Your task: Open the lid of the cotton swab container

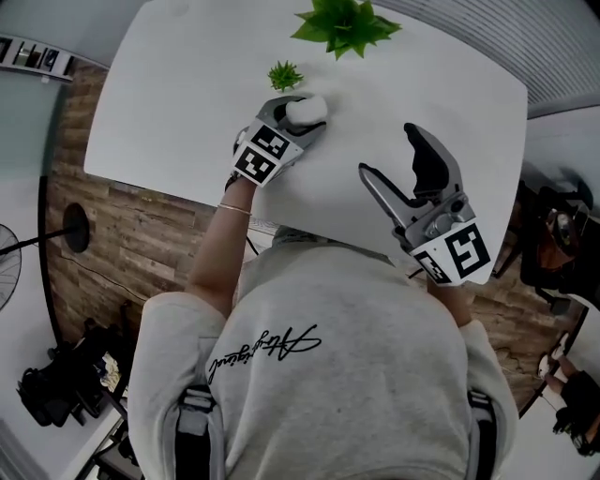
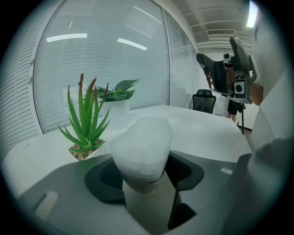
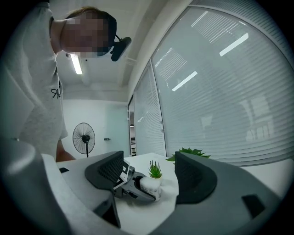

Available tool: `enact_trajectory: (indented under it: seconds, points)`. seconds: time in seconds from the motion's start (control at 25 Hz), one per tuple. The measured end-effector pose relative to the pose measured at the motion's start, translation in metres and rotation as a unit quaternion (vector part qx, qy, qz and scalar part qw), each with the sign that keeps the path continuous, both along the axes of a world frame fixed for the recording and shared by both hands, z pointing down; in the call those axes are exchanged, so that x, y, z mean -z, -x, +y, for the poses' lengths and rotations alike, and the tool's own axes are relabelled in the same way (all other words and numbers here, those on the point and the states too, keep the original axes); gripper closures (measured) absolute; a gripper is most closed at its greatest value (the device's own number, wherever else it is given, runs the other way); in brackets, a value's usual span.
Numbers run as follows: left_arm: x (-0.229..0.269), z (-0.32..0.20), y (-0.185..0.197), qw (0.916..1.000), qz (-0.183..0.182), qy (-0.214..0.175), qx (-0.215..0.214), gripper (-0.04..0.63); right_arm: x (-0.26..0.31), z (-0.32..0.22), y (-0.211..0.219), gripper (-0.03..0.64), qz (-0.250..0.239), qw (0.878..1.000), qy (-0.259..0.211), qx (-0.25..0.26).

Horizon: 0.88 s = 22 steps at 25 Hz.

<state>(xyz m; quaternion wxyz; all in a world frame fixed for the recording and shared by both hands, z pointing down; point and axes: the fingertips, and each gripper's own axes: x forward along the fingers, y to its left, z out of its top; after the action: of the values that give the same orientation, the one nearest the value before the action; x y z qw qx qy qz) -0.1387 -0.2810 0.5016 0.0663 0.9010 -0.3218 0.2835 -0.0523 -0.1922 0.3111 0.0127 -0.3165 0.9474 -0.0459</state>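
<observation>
The cotton swab container point(image 1: 310, 107) is a small white tub with a frosted lid, standing on the white table point(image 1: 178, 112). My left gripper point(image 1: 301, 119) is shut on its sides. In the left gripper view the container point(image 2: 142, 142) fills the gap between the dark pads point(image 2: 103, 179), lid on top. My right gripper point(image 1: 389, 152) hangs above the table to the right, open with nothing between its jaws. The right gripper view looks between its fingers point(image 3: 108, 170) at the container point(image 3: 152, 185) and the left gripper point(image 3: 130, 182) further off.
A small spiky plant point(image 1: 284, 75) stands just behind the container, and a larger leafy plant point(image 1: 345, 23) sits at the table's far edge. Blinds cover the glass wall point(image 2: 105, 59). A fan point(image 3: 83, 137) and an office chair point(image 2: 204, 98) stand off the table.
</observation>
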Motion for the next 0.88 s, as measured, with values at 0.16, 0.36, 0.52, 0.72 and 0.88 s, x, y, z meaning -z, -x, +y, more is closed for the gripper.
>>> enact_trajectory:
  seconds: [0.16,0.36,0.52,0.72,0.88]
  points:
    - [0.002,0.005,-0.002,0.9997,0.005,-0.004,-0.024,0.343,0.004,0.003,0.008,0.284,0.007,1.000,-0.008,-0.019]
    - [0.003,0.018,-0.007,0.9981,0.004,-0.006,-0.061,0.342,0.009,0.009,0.016,0.285,0.016,0.999,-0.014,-0.031]
    - [0.009,0.036,-0.016,0.9941,0.008,-0.009,-0.108,0.342,0.010,0.013,0.023,0.290,0.022,0.999,-0.016,-0.036]
    - [0.027,0.053,-0.020,0.9891,0.013,-0.015,-0.146,0.342,0.010,0.019,0.034,0.293,0.037,0.999,-0.021,-0.027]
    - [0.045,0.064,-0.017,0.9861,0.012,-0.013,-0.165,0.342,0.008,0.023,0.046,0.295,0.059,0.998,-0.029,-0.010]
